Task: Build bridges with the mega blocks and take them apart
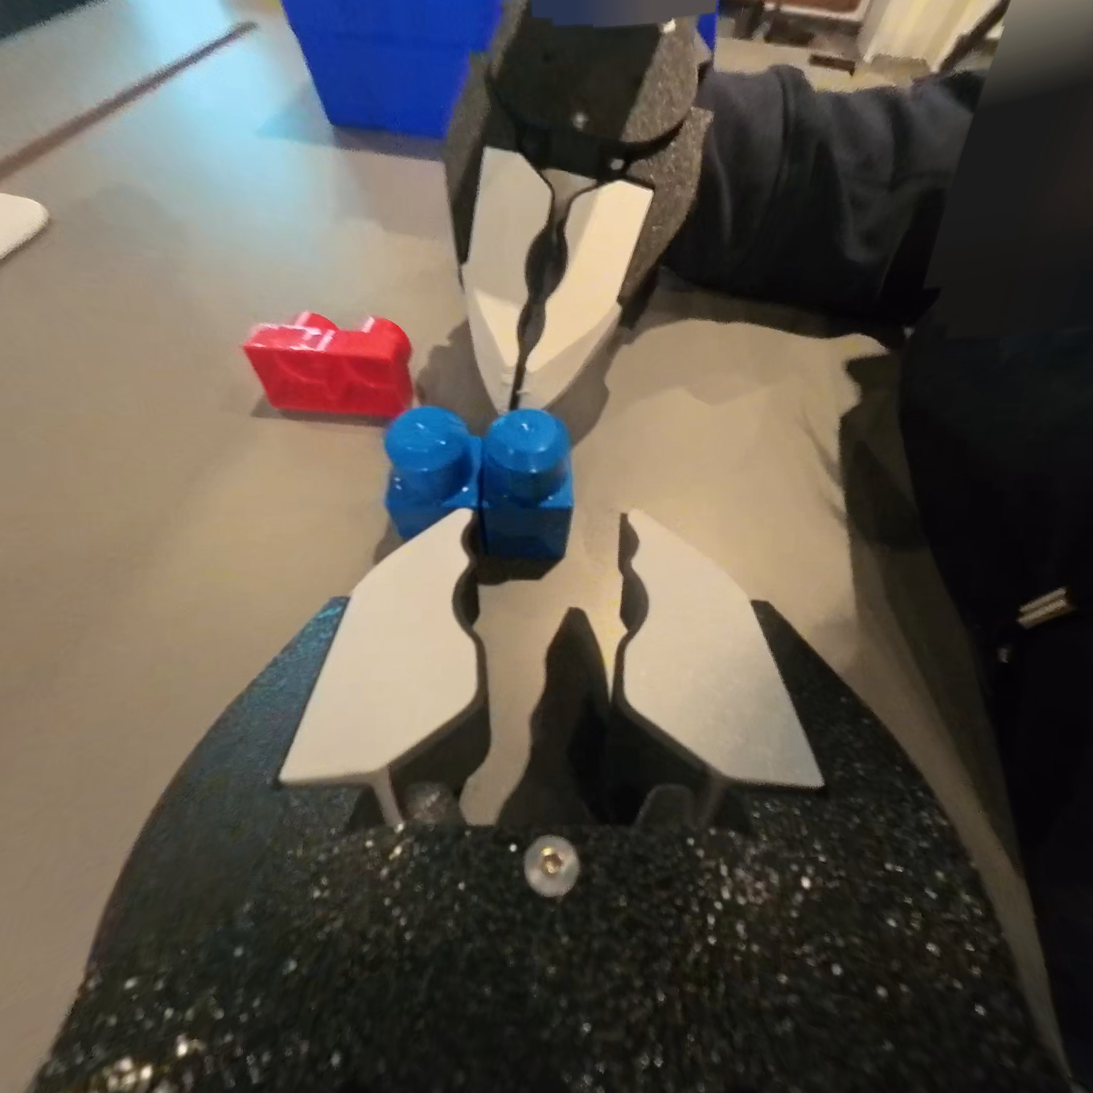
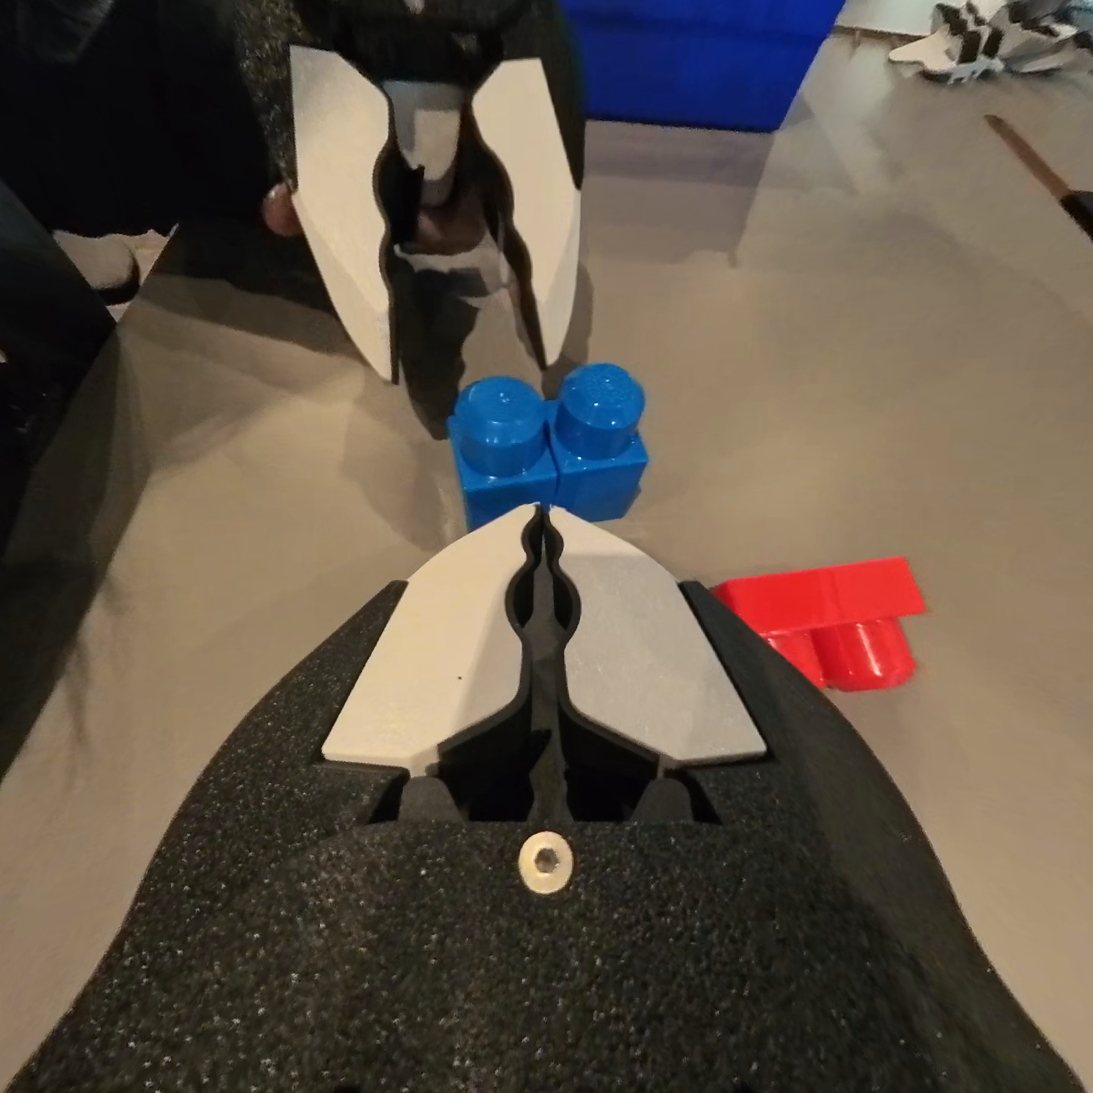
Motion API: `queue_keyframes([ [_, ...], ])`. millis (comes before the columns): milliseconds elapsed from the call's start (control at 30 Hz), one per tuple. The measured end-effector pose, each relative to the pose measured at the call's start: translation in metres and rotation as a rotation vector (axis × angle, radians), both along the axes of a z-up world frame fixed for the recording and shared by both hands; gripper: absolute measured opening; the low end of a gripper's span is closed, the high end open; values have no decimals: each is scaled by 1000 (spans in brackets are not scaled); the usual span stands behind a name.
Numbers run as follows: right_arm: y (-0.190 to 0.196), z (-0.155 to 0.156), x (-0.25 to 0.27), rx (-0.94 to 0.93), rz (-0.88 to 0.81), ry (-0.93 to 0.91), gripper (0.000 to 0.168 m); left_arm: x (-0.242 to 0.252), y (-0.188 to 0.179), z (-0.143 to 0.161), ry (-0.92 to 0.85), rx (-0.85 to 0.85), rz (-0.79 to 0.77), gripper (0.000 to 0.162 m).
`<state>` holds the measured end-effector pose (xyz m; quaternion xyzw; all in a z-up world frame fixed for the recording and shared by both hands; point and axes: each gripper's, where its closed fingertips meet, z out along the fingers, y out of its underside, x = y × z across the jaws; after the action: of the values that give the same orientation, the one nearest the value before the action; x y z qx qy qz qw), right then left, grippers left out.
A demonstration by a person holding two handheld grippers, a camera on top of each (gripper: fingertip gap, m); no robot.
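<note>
Two small blue one-stud blocks stand side by side and touching on the grey table [image 1: 148, 532]: the left blue block [image 1: 429, 473] and the right blue block [image 1: 526, 479], also seen in the right wrist view [image 2: 503, 455] [image 2: 600, 437]. A red two-stud block [image 1: 331, 369] lies on its side to their left, and at the right in the right wrist view [image 2: 828, 621]. My left gripper [image 1: 547, 520] is open and empty, its tips just in front of the right blue block. My right gripper [image 2: 543, 511] is shut and empty, its tips at the blocks' opposite side.
A blue bin [image 1: 384, 65] stands at the table's far side, also visible in the right wrist view [image 2: 698, 59]. A person's dark sleeve [image 1: 828, 195] rests along the table edge. A white object [image 1: 18, 228] lies at the far left. One gripper's finger ends stand about 6 cm off the other's. The white object [image 1: 18, 228] is about equally far from each gripper, around 35 cm.
</note>
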<state>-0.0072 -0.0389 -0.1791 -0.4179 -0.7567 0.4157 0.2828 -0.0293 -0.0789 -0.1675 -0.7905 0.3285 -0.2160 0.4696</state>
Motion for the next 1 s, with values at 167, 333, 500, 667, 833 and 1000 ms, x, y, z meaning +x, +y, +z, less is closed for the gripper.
queue_keyframes([
  [167, 7, 9, 2, -17, -26, 36, 0, -5, 15, 0, 100, 52, 83, 74],
  [333, 7, 9, 2, -16, -25, 37, 0, -2, 25, -5, 116, 39, 92, 99],
  [500, 5, 8, 2, -16, -19, 34, 0, 1, 31, -2, 80, 58, 89, 90],
  [667, 5, 8, 2, -18, -18, 35, 0, 1, 32, -18, 94, -16, 89, 104],
  [833, 5, 7, 2, -17, -16, 33, 0, 8, 33, -25, 114, -32, 67, 104],
  [1000, 5, 7, 3, -17, -15, 30, 0, 12, 36, -29, 136, -44, 69, 100],
])
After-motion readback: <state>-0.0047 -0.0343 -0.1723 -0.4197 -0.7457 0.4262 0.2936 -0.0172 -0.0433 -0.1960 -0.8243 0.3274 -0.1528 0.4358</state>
